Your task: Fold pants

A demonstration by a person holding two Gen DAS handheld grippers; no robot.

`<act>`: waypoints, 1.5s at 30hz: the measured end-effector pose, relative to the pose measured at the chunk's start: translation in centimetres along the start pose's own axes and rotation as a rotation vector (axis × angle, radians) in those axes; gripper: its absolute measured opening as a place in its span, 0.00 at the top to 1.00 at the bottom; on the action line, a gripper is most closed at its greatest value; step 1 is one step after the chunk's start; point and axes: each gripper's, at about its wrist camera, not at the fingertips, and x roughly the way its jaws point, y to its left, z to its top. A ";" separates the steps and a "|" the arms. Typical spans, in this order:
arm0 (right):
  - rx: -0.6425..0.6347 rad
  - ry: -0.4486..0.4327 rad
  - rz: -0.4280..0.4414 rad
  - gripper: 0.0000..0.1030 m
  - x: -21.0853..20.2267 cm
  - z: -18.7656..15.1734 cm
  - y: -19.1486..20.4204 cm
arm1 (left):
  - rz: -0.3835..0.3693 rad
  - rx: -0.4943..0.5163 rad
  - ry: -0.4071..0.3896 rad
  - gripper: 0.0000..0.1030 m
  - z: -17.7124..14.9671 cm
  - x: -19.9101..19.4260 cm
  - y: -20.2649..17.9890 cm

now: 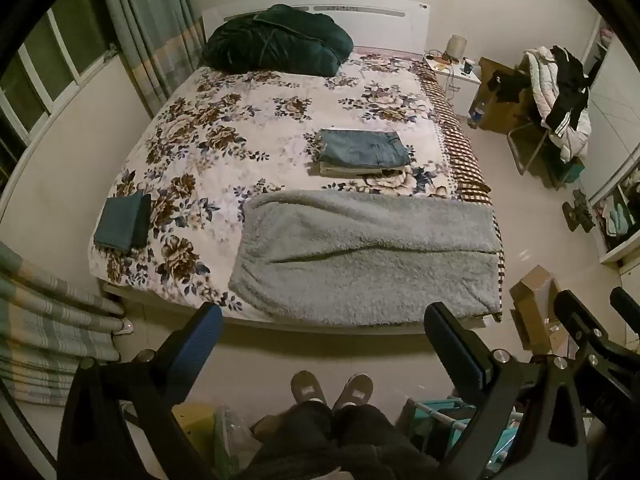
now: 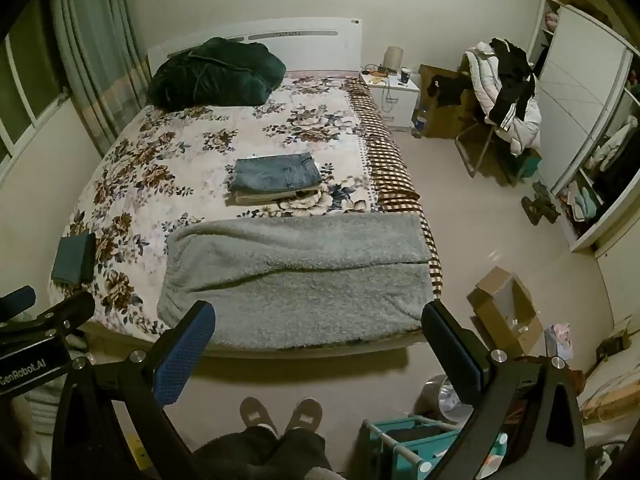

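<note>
Grey fleece pants [image 1: 368, 256] lie folded lengthwise across the near end of the floral bed [image 1: 240, 128]; they also show in the right wrist view [image 2: 296, 276]. Folded blue jeans [image 1: 364, 148] sit on a folded beige garment mid-bed, also seen in the right wrist view [image 2: 276, 174]. A folded dark teal garment [image 1: 122, 220] lies at the bed's left edge. My left gripper [image 1: 324, 332] is open and empty, held back above the floor before the bed. My right gripper [image 2: 320, 328] is open and empty, likewise back from the bed's foot.
A dark green duvet [image 1: 276, 40] is heaped at the headboard. A chair piled with clothes [image 2: 508, 96], a nightstand [image 2: 390, 92], an open cardboard box [image 2: 504, 312] and a wardrobe [image 2: 580, 120] stand to the right. A teal basket [image 2: 416, 444] and the person's slippered feet [image 2: 280, 414] are below.
</note>
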 end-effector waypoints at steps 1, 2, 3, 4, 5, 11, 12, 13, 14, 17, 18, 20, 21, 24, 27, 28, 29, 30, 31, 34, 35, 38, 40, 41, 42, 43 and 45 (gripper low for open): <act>0.004 -0.003 0.008 0.00 0.0 0.0 -0.1 | 0.001 0.001 -0.001 0.00 0.0 0.0 0.0; 0.007 -0.005 0.010 0.00 0.0 -0.1 -0.1 | 0.000 0.000 -0.002 0.00 0.0 0.0 0.0; 0.009 -0.004 0.012 0.00 0.0 -0.1 -0.2 | 0.000 0.001 -0.002 0.00 0.1 0.0 0.0; 0.009 -0.003 0.012 0.00 0.0 -0.1 -0.2 | 0.001 0.003 -0.001 0.00 0.1 0.0 -0.1; 0.007 -0.003 0.011 0.00 0.0 -0.1 -0.2 | 0.001 0.004 -0.002 0.00 0.1 0.0 -0.1; 0.000 -0.007 0.012 0.00 -0.1 -0.3 -0.3 | -0.009 -0.004 -0.004 0.00 0.0 0.0 0.0; -0.001 -0.007 0.013 0.00 -0.1 -0.3 -0.3 | -0.009 -0.006 -0.006 0.00 0.0 0.0 0.0; -0.003 -0.007 0.013 0.00 0.0 -0.4 -0.3 | -0.007 -0.008 -0.006 0.00 0.0 0.0 0.0; -0.002 -0.008 0.013 0.00 0.0 -0.4 -0.4 | -0.009 -0.008 -0.006 0.00 0.0 0.0 0.0; -0.004 -0.009 0.014 0.00 -0.1 -0.5 -0.4 | -0.004 -0.004 -0.011 0.00 0.4 -0.5 -0.7; -0.005 -0.011 0.014 0.00 -0.2 -0.5 -0.3 | -0.006 -0.005 -0.012 0.00 0.5 -0.6 -1.1; -0.003 -0.013 0.014 0.00 -0.8 -0.2 -0.5 | -0.003 -0.006 -0.014 0.00 0.7 -0.6 -1.3; -0.004 -0.014 0.014 0.00 -0.9 0.0 -0.4 | -0.007 -0.006 -0.014 0.00 0.5 -0.8 -1.2; -0.006 -0.020 0.015 0.00 -2.0 0.6 0.0 | -0.006 -0.010 -0.017 0.00 0.7 -1.2 -1.5; -0.010 -0.024 0.018 0.00 -2.8 1.3 -0.2 | -0.007 -0.009 -0.020 0.00 0.6 -1.2 -1.5; -0.013 -0.027 0.019 0.00 -2.8 1.1 -0.3 | -0.009 -0.010 -0.021 0.00 0.7 -1.4 -1.4; -0.014 -0.028 0.018 0.00 -2.9 1.2 -0.3 | -0.012 -0.013 -0.022 0.00 0.7 -1.6 -1.0; -0.012 -0.027 0.018 0.00 -2.9 1.2 -0.3 | -0.013 -0.014 -0.023 0.00 0.8 -1.7 -1.1; -0.011 -0.026 0.018 0.00 -2.8 1.1 -0.3 | -0.012 -0.013 -0.024 0.00 0.8 -1.7 -1.1; -0.011 -0.028 0.018 0.00 -2.8 1.0 -0.3 | -0.013 -0.011 -0.026 0.00 1.2 -1.7 -1.1; -0.012 -0.028 0.017 0.00 -2.8 1.1 -0.3 | -0.013 -0.012 -0.027 0.00 1.3 -1.7 -1.1; -0.012 -0.029 0.018 0.00 -2.8 1.1 -0.3 | -0.014 -0.013 -0.030 0.00 1.3 -1.7 -1.2; -0.013 -0.031 0.017 0.00 -3.0 1.2 -0.2 | -0.016 -0.014 -0.032 0.00 1.6 -1.8 -1.4; -0.012 -0.031 0.017 0.00 -2.8 1.1 -0.2 | -0.017 -0.014 -0.032 0.00 1.8 -1.8 -1.5; -0.012 -0.032 0.017 0.00 -3.0 1.3 -0.3 | -0.018 -0.014 -0.034 0.00 1.7 -1.9 -1.5; -0.012 -0.032 0.017 0.00 -2.9 1.3 -0.3 | -0.018 -0.014 -0.034 0.00 1.8 -1.9 -1.4; -0.013 -0.032 0.017 0.00 -3.0 1.4 -0.3 | -0.020 -0.018 -0.033 0.00 1.8 -1.9 -1.4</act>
